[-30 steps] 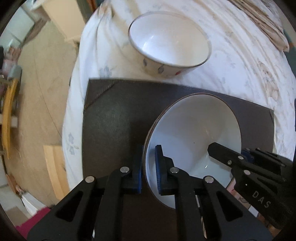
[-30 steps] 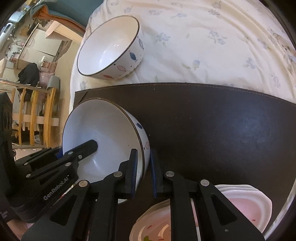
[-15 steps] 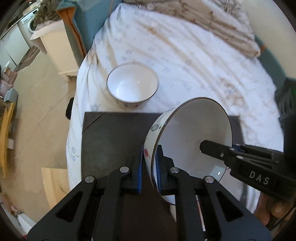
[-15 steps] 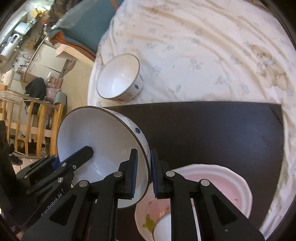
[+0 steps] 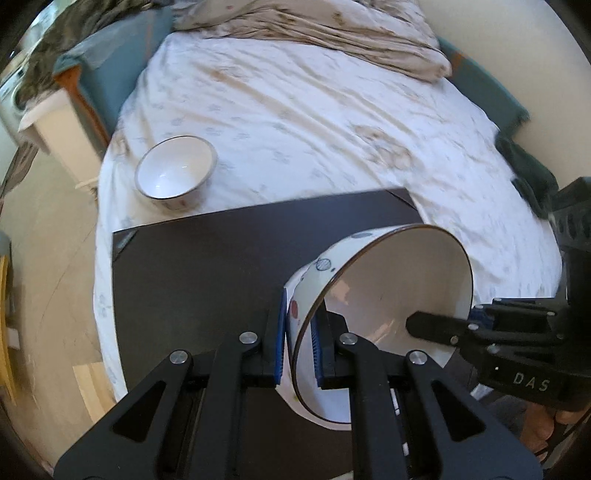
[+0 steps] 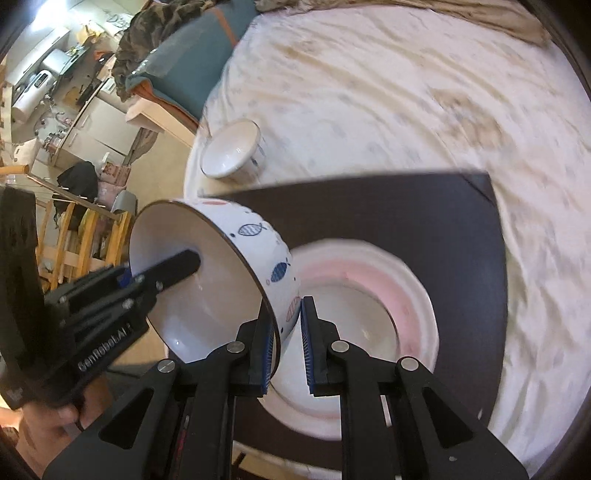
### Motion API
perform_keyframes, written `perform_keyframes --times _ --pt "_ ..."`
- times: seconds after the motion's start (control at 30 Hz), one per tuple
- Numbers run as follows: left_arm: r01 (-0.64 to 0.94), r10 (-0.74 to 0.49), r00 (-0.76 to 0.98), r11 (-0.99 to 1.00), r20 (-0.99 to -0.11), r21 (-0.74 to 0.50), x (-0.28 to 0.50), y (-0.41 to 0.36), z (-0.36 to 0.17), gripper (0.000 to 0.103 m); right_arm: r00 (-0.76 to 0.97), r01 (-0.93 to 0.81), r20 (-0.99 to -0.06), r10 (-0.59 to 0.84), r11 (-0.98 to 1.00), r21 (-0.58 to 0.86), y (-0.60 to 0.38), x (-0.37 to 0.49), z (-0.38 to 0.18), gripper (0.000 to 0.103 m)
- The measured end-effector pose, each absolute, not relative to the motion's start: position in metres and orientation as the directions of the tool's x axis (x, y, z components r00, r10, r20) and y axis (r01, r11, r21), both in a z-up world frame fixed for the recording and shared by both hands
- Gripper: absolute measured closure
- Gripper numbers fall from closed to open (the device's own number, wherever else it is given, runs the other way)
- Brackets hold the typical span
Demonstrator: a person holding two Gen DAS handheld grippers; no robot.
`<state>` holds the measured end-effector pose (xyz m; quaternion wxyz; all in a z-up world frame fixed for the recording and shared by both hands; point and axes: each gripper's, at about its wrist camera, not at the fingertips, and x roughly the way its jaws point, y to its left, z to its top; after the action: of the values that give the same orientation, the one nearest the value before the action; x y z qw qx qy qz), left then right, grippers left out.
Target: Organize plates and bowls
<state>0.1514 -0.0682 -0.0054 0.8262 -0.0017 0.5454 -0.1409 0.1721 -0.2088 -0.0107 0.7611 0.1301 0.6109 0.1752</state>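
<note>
Both grippers hold one white bowl with a fish pattern (image 5: 399, 280) (image 6: 207, 280) by opposite sides of its rim, lifted and tilted above the dark mat (image 5: 207, 273) (image 6: 406, 214). My left gripper (image 5: 299, 336) is shut on its rim; my right gripper (image 6: 286, 338) is shut on the opposite rim. Below the bowl, a stack of pink and white plates (image 6: 369, 291) lies on the mat. A second white bowl (image 5: 175, 171) (image 6: 232, 151) stands upright on the bed beyond the mat's far left corner.
The mat lies on a bed with a white flowered sheet (image 5: 314, 122). A crumpled quilt (image 5: 332, 33) lies at the far end. The bed's left edge drops to the floor (image 5: 44, 229), with wooden chairs (image 6: 74, 236) and cupboards beyond.
The held bowl has risen higher above the mat and moved right, over the plate stack. Both grippers stay shut on its rim.
</note>
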Motion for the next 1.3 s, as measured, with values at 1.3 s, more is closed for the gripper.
perform_keyframes --times 1.3 --pt "0.233 -0.261 0.233 0.95 -0.937 -0.206 0.155 -0.095 -0.043 0.092 0.14 0.12 -0.909 0.392 0.905 0.408 -0.268 0.137 -0.052 0.083"
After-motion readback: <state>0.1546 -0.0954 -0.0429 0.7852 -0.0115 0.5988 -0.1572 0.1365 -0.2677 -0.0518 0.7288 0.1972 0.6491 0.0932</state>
